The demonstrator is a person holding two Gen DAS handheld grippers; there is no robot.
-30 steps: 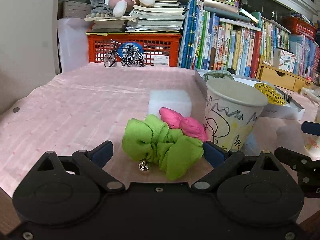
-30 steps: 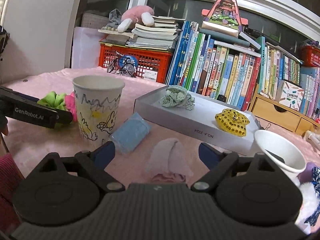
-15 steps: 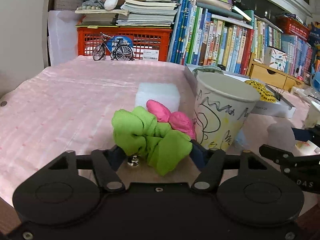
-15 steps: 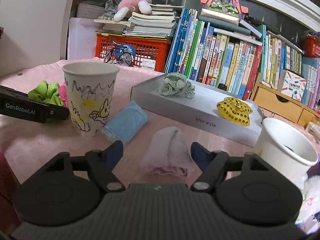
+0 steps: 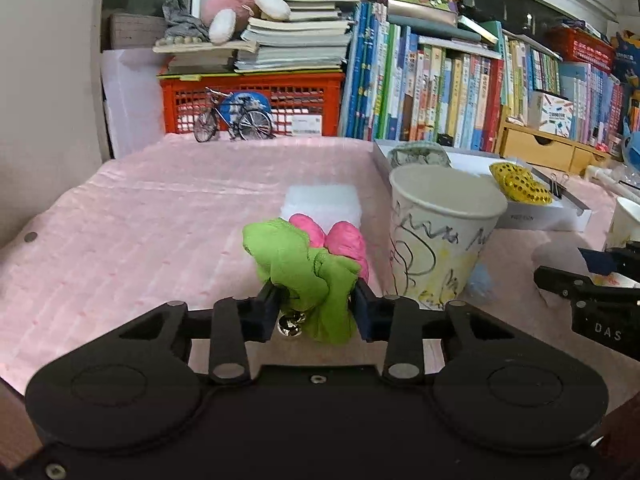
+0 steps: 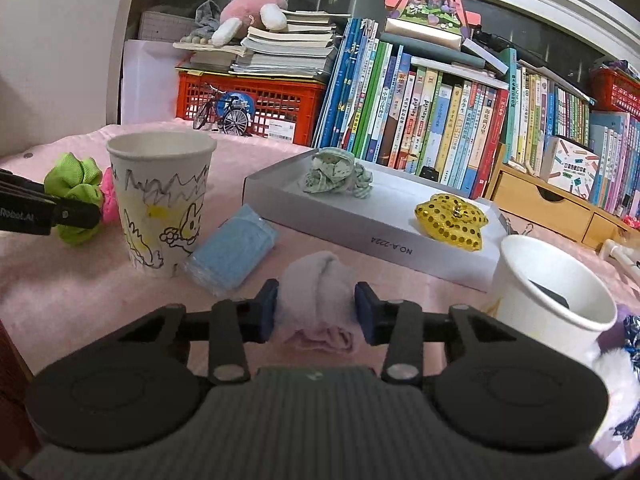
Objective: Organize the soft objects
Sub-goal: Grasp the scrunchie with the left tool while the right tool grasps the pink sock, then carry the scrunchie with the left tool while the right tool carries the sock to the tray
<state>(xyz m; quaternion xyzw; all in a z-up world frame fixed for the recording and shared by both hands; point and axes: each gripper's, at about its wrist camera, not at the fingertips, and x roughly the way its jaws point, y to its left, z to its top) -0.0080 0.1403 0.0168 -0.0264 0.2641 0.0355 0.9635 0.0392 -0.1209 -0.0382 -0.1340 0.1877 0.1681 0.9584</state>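
Observation:
A green scrunchie (image 5: 296, 264) with a small bell lies on the pink tablecloth, against a pink scrunchie (image 5: 344, 240). My left gripper (image 5: 315, 306) is closing and its pads squeeze the green scrunchie from both sides. In the right wrist view a rolled pale pink cloth (image 6: 320, 288) lies between the pads of my right gripper (image 6: 315, 310). Its jaws are closing too, and both pads touch the cloth. The left gripper also shows at the left edge there, on the green scrunchie (image 6: 74, 192).
A scribbled paper cup (image 6: 160, 200) stands between the two grippers, with a blue cloth pack (image 6: 232, 248) beside it. A grey box (image 6: 360, 232) holds a checked green scrunchie (image 6: 336, 174) and a yellow sequined one (image 6: 452, 216). A white cup (image 6: 552, 300) stands right. Books line the back.
Both grippers have gone from wide open to closed in. The left jaws now pinch the green scrunchie and bunch it up. The right jaws have come in against the pink cloth.

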